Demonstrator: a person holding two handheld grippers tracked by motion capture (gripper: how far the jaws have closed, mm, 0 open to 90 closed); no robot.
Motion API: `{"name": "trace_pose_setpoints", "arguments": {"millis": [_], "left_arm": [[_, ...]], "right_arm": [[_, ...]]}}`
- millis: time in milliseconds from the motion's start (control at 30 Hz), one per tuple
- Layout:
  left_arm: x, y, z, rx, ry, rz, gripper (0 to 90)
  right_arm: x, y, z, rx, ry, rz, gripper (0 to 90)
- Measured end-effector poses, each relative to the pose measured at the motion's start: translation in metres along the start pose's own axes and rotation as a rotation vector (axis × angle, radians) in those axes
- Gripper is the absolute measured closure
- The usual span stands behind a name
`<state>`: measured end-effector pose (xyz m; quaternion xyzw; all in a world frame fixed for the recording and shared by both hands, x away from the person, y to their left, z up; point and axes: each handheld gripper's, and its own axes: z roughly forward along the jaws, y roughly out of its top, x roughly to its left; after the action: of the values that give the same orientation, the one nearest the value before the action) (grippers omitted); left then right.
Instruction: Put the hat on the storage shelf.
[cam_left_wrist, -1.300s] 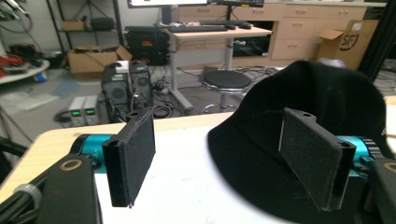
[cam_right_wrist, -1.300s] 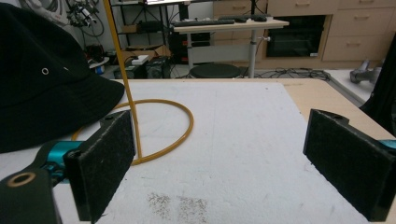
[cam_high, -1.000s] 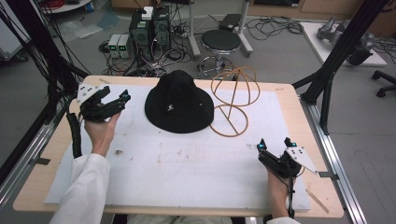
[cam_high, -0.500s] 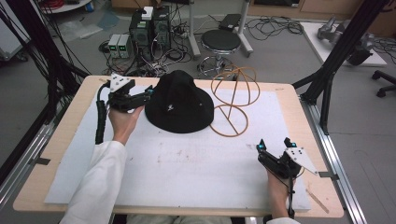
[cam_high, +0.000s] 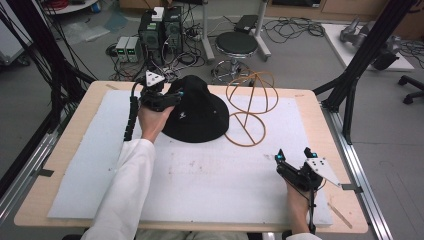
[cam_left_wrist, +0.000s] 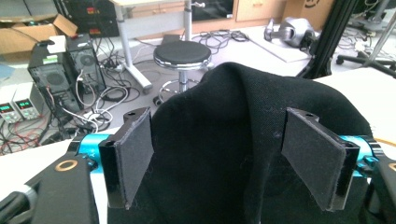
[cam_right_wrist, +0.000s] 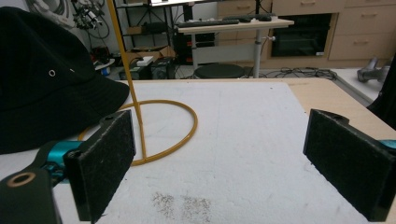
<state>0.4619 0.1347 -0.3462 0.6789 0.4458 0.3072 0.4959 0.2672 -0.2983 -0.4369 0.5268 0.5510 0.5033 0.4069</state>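
High view: a black bucket hat (cam_high: 200, 112) is seen lying on the white mat (cam_high: 200, 175) at the far middle of the table (cam_high: 325, 107), just beside a yellow wire stand (cam_high: 249, 107) whose base ring is partly covered by the brim. The left gripper (cam_high: 172, 96) is held at the hat's far-left side; its jaw tips are lost against the black cloth there. From the left gripper view, the jaws are shown spread, with the crown (cam_left_wrist: 233, 140) bulging up between the two pads (cam_left_wrist: 133, 154); whether either pad touches the cloth cannot be told, and the lower brim is cut off by the frame. The right gripper (cam_high: 291, 156) is rested near the table's near-right corner, well apart from the hat, its jaws spread over bare mat. In the right gripper view the hat is cropped at the left edge.
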Motion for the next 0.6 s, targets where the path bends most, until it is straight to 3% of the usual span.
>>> {"name": "trace_pose_setpoints", "arguments": {"millis": [67,433,600], "left_arm": [[-0.001,-0.003,0.004,0.001,-0.009,-0.012,25.5],[-0.014,-0.019,0.022,0.076,-0.051,0.018,24.7],[-0.013,-0.032,0.027,0.099,-0.046,-0.008,25.5]], "right_arm": [[0.000,0.000,0.000,-0.002,0.001,-0.001,8.4],[-0.001,-0.001,0.001,0.006,0.008,0.016,8.4],[-0.001,-0.001,0.001,0.010,0.012,0.019,8.4]]}}
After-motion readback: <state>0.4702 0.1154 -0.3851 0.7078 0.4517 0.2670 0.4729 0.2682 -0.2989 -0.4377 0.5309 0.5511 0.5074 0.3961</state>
